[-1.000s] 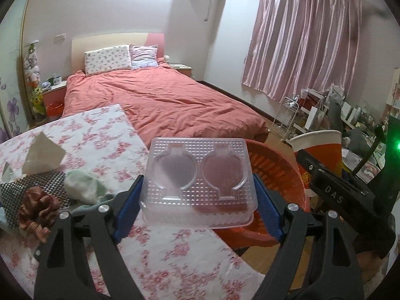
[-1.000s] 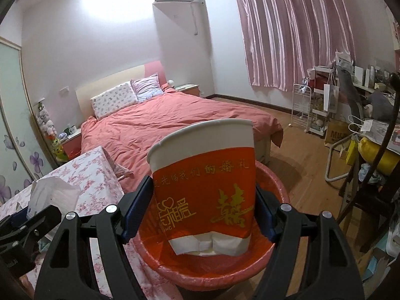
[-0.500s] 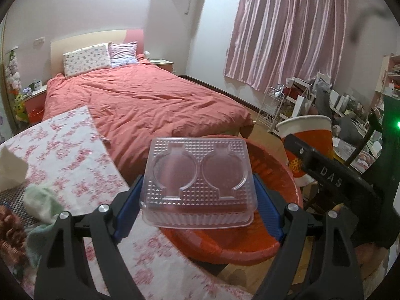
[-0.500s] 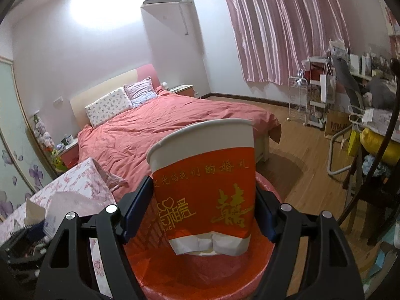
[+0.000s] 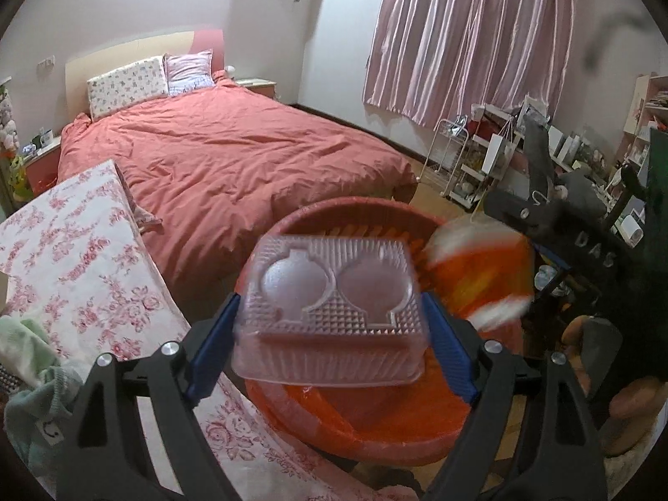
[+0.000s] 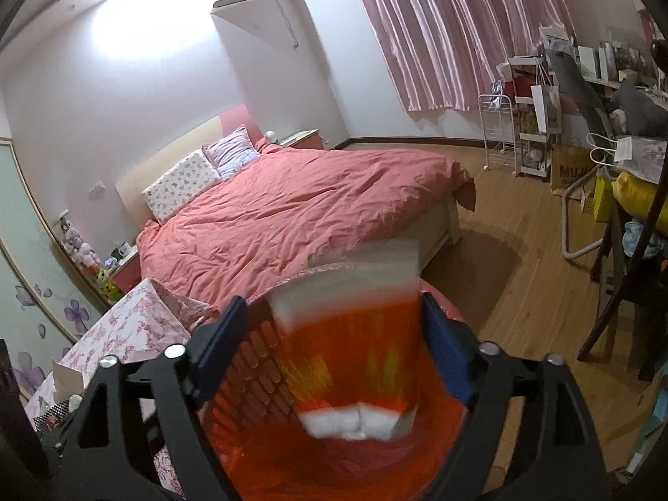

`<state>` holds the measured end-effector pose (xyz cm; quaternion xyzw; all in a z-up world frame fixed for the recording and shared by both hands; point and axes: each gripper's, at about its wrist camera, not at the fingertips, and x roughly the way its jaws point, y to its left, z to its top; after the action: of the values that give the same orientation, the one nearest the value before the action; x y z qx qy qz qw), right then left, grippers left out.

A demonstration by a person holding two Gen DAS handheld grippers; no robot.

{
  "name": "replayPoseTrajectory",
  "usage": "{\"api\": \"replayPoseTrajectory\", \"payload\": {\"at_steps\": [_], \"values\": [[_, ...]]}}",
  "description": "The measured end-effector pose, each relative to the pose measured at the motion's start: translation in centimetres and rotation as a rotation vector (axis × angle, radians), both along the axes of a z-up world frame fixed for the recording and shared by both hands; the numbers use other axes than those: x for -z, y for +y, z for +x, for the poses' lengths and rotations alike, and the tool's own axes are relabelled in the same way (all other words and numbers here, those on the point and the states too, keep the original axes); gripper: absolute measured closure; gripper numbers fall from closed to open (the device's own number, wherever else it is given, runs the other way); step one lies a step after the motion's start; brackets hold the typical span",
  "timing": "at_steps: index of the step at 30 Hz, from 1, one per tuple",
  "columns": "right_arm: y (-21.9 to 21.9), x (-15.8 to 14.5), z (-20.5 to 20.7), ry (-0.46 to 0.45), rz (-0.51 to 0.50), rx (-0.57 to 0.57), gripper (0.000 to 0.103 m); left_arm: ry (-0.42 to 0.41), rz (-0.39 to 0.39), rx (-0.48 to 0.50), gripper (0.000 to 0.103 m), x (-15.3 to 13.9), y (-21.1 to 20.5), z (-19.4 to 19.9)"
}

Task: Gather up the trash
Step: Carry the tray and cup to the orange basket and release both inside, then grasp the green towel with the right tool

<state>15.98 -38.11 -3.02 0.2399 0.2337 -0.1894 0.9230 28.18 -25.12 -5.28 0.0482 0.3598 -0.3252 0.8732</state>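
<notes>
Floral pink cloth covers the worktop [image 5: 75,259] at the left of the left wrist view, with a pale green rag [image 5: 29,359] bunched at its near corner. Behind it stands a bed [image 5: 234,158] under a salmon duvet. Between the blue pads of the left gripper [image 5: 332,330] sits a clear plastic tray [image 5: 330,313] with two round hollows, slightly blurred; the jaws are opening and a narrow gap shows at each side of it. The tray hangs over the near rim of a red basket [image 5: 367,430] that stands beside the worktop's edge. Further right in that view a red-and-white paper cup [image 5: 480,275], smeared by motion, is above the basket's right rim, next to the other black gripper body.

From the right wrist view, the right gripper [image 6: 334,350] has the same cup [image 6: 355,350] between its pads, blurred and tilted, directly over the basket's [image 6: 250,371] inside; these jaws are opening too, and a clear gap shows at the left pad. Pink curtains [image 6: 438,29] and cluttered shelves [image 6: 538,125] fill the right side.
</notes>
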Motion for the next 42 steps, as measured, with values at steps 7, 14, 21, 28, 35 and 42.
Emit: {"api": "replayPoseTrajectory", "payload": {"at_steps": [7,14,21,28,35,42], "values": [[0.0,-0.3,-0.5,0.016,-0.012,0.017,0.017,0.019,0.038,-0.052,0.017,0.8,1.3,0.6],[1.7,-1.9,-1.0,0.021,-0.063,0.016,0.017,-0.012,0.075,-0.155,0.015,-0.5,5.5,-0.3],[5.7,-3.6,-0.7,0.021,-0.114,-0.051,0.017,-0.048,0.097,-0.278,0.012,-2.2,11.9,-2.3],[10.7,-4.2,-0.2,0.028,-0.137,-0.162,0.017,-0.054,0.091,-0.417,0.011,-3.4,19.8,-4.3],[16.8,-3.2,1.3,0.072,-0.160,-0.301,0.022,-0.046,0.091,-0.557,0.011,-3.3,27.9,-5.8],[22.4,-1.0,3.4,0.151,-0.154,-0.413,0.032,-0.028,0.066,-0.637,0.011,-3.0,33.4,-6.6]]}}
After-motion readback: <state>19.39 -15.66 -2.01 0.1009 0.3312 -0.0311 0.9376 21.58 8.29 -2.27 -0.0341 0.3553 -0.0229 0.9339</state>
